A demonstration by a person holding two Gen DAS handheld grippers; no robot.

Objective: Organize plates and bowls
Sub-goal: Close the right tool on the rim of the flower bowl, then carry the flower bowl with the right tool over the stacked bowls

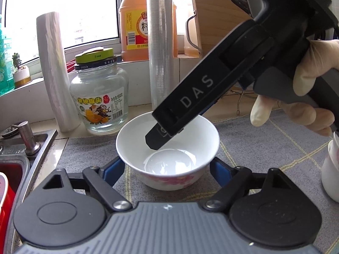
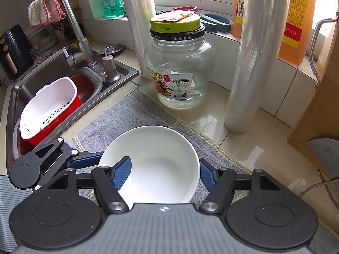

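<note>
Bright window above tiled sill, steel sink left.

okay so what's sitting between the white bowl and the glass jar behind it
Nothing stands there. The right wrist view shows only grey mat, then bare countertop, between the white bowl and the glass jar.

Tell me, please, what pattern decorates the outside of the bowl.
Pink flowers on white, low on the bowl wall; the left wrist view shows it best.

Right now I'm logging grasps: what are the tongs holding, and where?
The right tongs straddle the white bowl's rim; the left tongs flank its sides. Firm contact cannot be told.
</note>
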